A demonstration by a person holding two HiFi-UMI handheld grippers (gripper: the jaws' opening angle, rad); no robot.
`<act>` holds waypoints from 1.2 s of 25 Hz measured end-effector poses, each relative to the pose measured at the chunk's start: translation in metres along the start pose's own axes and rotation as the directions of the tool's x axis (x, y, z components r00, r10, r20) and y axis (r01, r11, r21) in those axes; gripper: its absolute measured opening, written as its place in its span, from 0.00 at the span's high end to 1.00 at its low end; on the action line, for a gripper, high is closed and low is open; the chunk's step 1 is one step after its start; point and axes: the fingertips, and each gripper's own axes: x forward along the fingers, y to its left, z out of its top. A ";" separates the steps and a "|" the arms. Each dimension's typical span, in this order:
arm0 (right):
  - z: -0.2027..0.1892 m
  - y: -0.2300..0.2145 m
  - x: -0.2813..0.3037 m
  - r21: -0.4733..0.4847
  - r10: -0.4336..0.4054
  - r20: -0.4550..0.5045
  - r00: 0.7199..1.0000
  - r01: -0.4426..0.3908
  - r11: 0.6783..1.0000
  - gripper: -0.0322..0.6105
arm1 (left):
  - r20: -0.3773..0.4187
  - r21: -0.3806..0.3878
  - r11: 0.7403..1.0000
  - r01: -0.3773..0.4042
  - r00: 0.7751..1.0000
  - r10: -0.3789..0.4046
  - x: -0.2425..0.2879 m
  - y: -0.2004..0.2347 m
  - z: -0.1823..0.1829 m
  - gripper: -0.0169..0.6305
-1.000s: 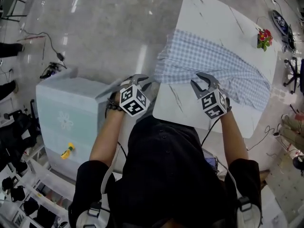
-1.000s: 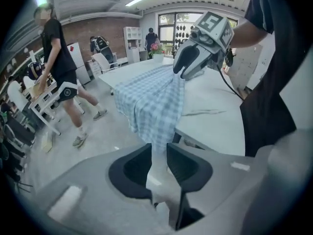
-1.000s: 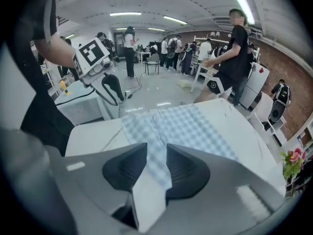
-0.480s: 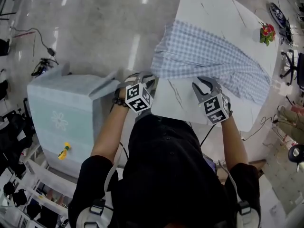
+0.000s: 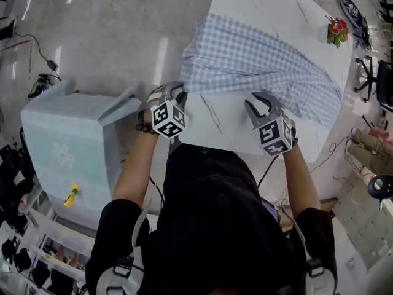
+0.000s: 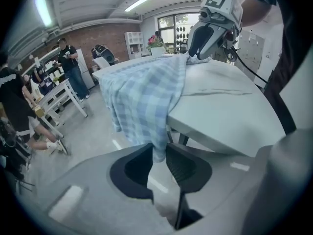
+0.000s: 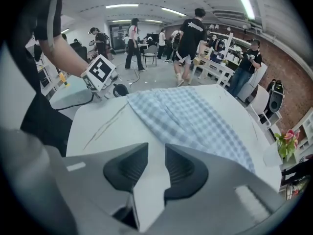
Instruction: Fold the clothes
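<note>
Left gripper [image 6: 157, 152] — clamped on hanging corner of checked garment [image 6: 146, 94], off table [image 6: 230, 116] edge; right gripper [image 7: 156, 156] — jaws slightly apart, empty.

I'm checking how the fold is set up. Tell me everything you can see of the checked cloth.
The cloth is thin blue-and-white checked fabric, spread rumpled across the white table. Its left end hangs over the table's edge, a corner pinched in the jaws of the left gripper. The right gripper is open just short of its near hem.
</note>
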 end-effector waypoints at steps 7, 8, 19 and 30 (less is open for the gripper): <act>-0.006 -0.019 -0.003 -0.072 -0.025 0.018 1.000 0.026 0.997 0.75 | -0.032 -0.055 0.998 -0.015 0.999 0.013 -0.026 0.008 0.003 0.95; -0.008 -0.021 -0.001 -0.100 -0.030 0.014 0.999 0.031 0.994 0.74 | -0.038 -0.056 0.998 -0.012 0.999 0.010 -0.032 0.009 0.004 0.95; 0.000 -0.025 0.019 -0.451 -0.092 0.049 0.995 0.104 0.887 0.76 | -0.150 -0.046 0.997 0.058 0.987 -0.064 -0.103 0.030 0.041 0.95; 0.046 -0.059 -0.008 -0.282 -0.051 0.082 0.995 0.072 0.957 0.94 | -0.260 0.072 0.972 0.222 0.945 -0.196 -0.119 0.061 0.043 0.95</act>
